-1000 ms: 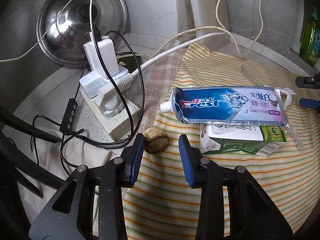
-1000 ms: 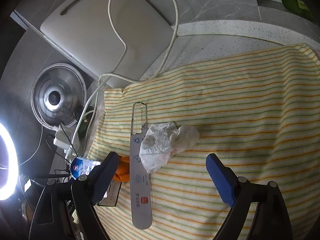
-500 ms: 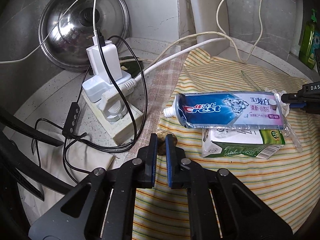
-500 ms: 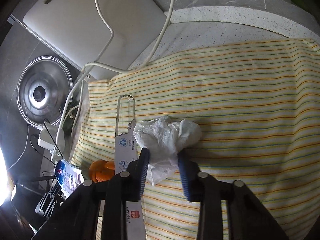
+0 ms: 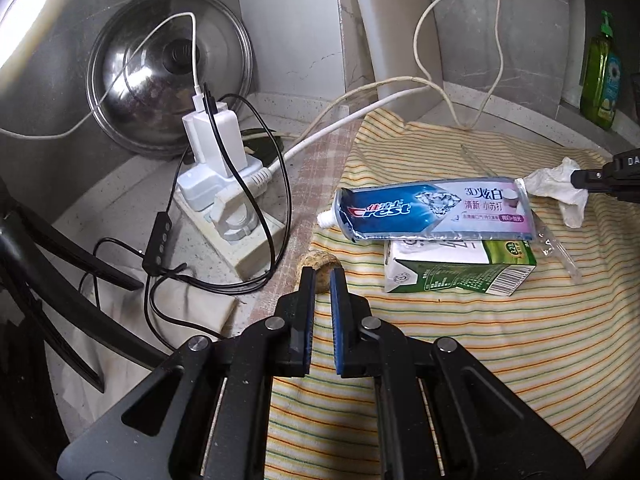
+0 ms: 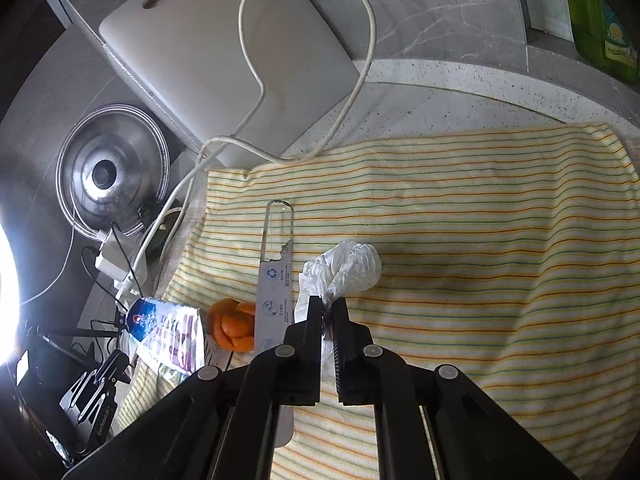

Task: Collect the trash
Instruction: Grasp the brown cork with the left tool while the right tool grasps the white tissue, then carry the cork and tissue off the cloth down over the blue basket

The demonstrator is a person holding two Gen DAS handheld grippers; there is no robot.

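Left gripper (image 5: 322,280) is clamped down on a small brown nutshell (image 5: 320,266) right at the near left edge of the striped cloth (image 5: 460,360), the shell poking out between the blue pads at roughly 12 o'clock from the fingers. Just past it toward 2 o'clock sits a green and white carton (image 5: 456,266), and a blue toothpaste tube (image 5: 432,210) lies across the top of it, nozzle pointing to 9 o'clock. At 10 o'clock from the left gripper there's a white power strip (image 5: 236,236) loaded with plugs and black cables, off the cloth on the counter. Behind that a steel pot lid (image 5: 170,94) leans on the wall. Way out at 2 o'clock is a green soap bottle (image 5: 600,76).

Right gripper (image 6: 328,308) is pinched shut on a crumpled white tissue (image 6: 344,268). Most of the wad bulges out beyond the fingertips at 12 to 1 o'clock, over the cloth. In the left view it looks lifted a bit, but can't tell for sure. Right beside it at 10 o'clock is a long flat plastic package strip (image 6: 274,280), and an orange peel (image 6: 234,324) sits at 9 o'clock, touching that strip's left edge. Further back at 11 o'clock a white cutting board (image 6: 224,52) leans against the wall with a white cord draped over it.
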